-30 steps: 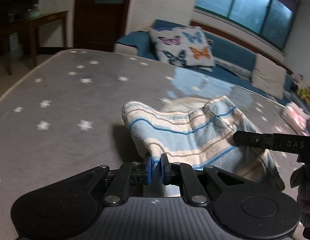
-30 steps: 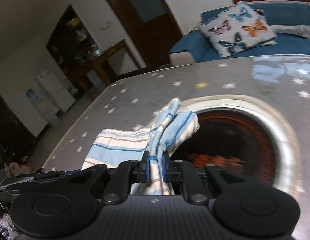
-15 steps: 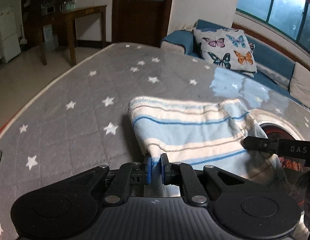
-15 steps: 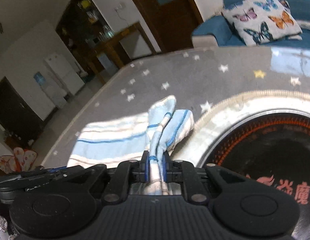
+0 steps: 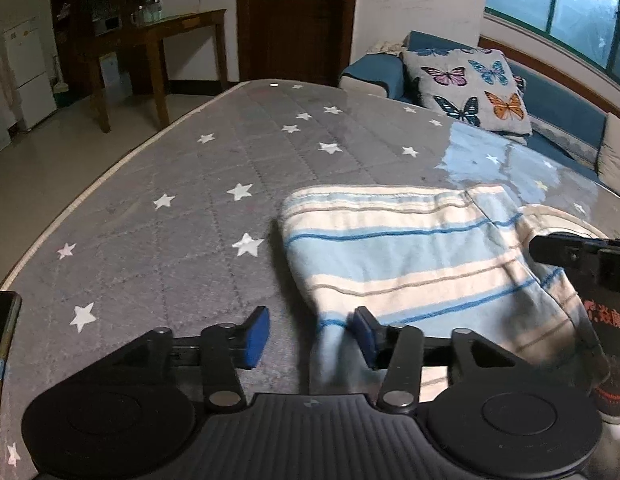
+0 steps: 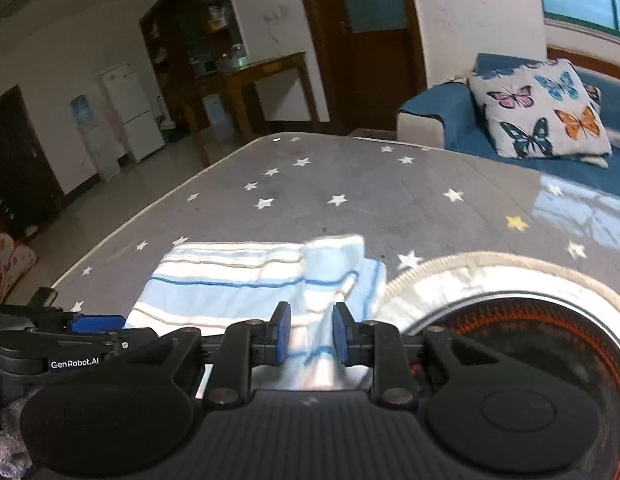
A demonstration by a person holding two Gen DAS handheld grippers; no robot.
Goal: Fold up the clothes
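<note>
The striped cloth lies folded on the grey starred worktop, right of centre in the left view, low centre in the right one. My left hand-held gripper is released, jaws wide, a cloth corner touching its right pad. My right hand-held gripper is parted too, cloth loose between the pads. A butterfly cushion sits upper right on the sofa

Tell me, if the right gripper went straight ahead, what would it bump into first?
Probably the striped cloth: a fold of it already lies between the open fingers of the right gripper. Beyond it is only the starry grey table cover.
</note>
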